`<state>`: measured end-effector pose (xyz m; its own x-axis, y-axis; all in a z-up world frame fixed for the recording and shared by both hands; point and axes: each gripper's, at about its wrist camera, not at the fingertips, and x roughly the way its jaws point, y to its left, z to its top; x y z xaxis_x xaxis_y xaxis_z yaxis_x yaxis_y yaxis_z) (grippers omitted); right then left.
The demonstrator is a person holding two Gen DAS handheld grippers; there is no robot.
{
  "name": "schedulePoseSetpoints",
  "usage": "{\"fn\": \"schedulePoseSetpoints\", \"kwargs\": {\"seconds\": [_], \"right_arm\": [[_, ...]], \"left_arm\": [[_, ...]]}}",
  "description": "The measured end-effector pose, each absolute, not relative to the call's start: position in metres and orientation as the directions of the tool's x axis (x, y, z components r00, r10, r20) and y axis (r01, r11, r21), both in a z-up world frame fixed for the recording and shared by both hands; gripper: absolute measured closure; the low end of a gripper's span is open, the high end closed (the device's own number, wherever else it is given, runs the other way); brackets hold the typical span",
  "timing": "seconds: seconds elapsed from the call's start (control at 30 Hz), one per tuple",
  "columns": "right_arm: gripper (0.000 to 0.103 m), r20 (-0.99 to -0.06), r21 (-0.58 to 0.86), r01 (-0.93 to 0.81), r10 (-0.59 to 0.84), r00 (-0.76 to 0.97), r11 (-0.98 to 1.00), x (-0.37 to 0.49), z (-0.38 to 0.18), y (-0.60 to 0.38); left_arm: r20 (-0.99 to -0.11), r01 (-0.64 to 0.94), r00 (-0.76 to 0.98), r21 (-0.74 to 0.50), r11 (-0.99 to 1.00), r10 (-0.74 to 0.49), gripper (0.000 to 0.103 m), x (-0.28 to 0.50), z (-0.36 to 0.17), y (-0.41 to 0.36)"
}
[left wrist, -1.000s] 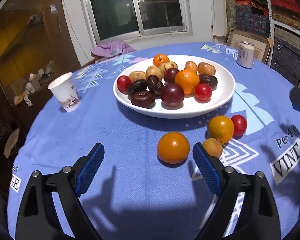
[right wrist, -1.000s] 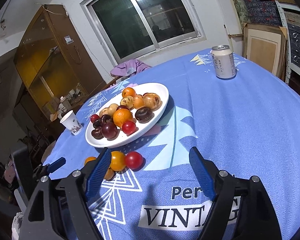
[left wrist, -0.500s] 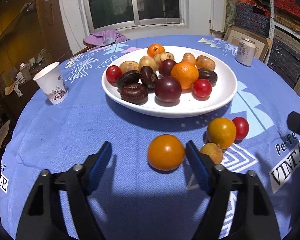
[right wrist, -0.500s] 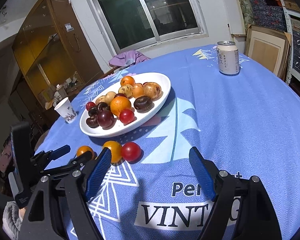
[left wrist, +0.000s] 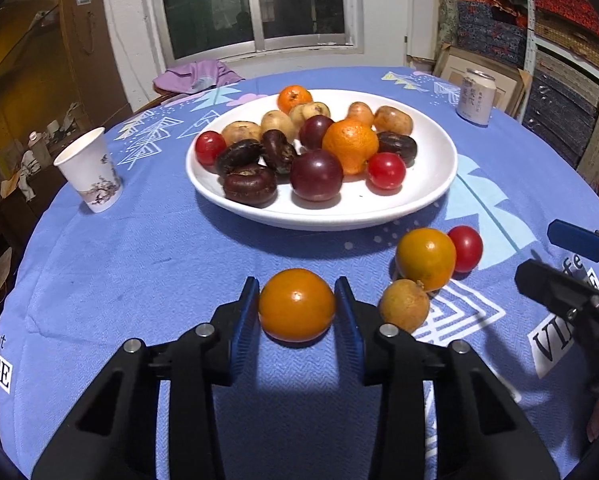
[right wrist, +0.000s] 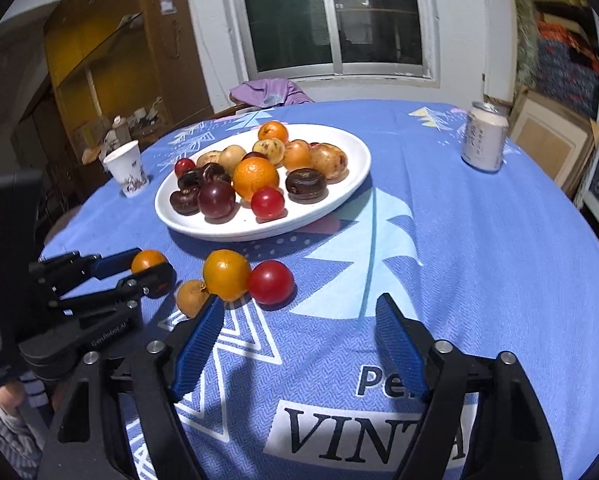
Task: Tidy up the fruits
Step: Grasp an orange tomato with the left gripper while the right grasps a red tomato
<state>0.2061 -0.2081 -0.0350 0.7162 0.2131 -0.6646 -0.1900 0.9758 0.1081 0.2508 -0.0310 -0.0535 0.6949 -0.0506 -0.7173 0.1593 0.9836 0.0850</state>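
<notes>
A white plate (left wrist: 427, 196) (right wrist: 351, 164) in the table's middle holds several fruits: oranges, plums, red tomatoes, dark and tan fruits. My left gripper (left wrist: 296, 308) is shut on an orange (left wrist: 296, 305) that rests on the blue cloth in front of the plate; it also shows in the right wrist view (right wrist: 147, 260). To its right lie a second orange (left wrist: 425, 258) (right wrist: 226, 274), a red tomato (left wrist: 465, 248) (right wrist: 270, 282) and a small tan fruit (left wrist: 404, 305) (right wrist: 191, 297). My right gripper (right wrist: 299, 340) is open and empty, just this side of those three.
A paper cup (left wrist: 89, 170) (right wrist: 126, 168) stands left of the plate. A drink can (left wrist: 475, 97) (right wrist: 484, 142) stands at the far right. A purple cloth (left wrist: 195, 74) lies at the table's far edge. Shelves and boxes stand to the right.
My left gripper moved forward around the near orange and closed on it. My right gripper came nearer to the loose fruits and stayed open.
</notes>
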Motion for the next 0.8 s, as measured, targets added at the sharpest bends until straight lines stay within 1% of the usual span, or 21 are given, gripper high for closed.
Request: {"fn": "schedulePoseSetpoints", "kwargs": {"seconds": [0.03,0.07,0.13,0.2,0.4,0.6,0.77,0.8], "right_arm": [[0.037,-0.669,0.096,-0.197,0.210,0.713,0.976,0.208,-0.036,-0.206],[0.042,-0.679,0.084,-0.207,0.208,0.704,0.975,0.210,-0.038,-0.203],[0.057,-0.704,0.062,-0.226,0.204,0.680,0.972,0.215,-0.043,-0.196],[0.062,-0.719,0.051,-0.235,0.199,0.666,0.971,0.219,-0.046,-0.191],[0.063,-0.738,0.036,-0.260,0.201,0.644,0.965,0.230,-0.050,-0.180],[0.063,-0.736,0.021,-0.256,0.188,0.651,0.966,0.241,-0.049,-0.175],[0.064,-0.757,0.085,-0.261,0.232,0.611,0.962,0.249,-0.053,-0.179],[0.068,-0.763,0.100,-0.269,0.247,0.597,0.958,0.249,-0.055,-0.179]], "left_arm": [[-0.716,0.148,0.696,0.082,0.986,-0.045,0.065,0.251,-0.053,-0.029],[-0.716,0.138,0.696,0.080,0.987,-0.040,0.065,0.251,-0.052,-0.027],[-0.720,0.118,0.693,0.065,0.991,-0.036,0.065,0.253,-0.052,-0.022],[-0.723,0.110,0.690,0.053,0.992,-0.038,0.065,0.254,-0.051,-0.019],[-0.725,0.117,0.688,0.068,0.991,-0.031,0.064,0.254,-0.054,-0.020],[-0.726,0.117,0.687,0.071,0.991,-0.029,0.064,0.254,-0.054,-0.021],[-0.726,0.119,0.687,0.076,0.990,-0.027,0.064,0.254,-0.055,-0.021],[-0.726,0.120,0.687,0.077,0.990,-0.026,0.064,0.254,-0.055,-0.021]]}}
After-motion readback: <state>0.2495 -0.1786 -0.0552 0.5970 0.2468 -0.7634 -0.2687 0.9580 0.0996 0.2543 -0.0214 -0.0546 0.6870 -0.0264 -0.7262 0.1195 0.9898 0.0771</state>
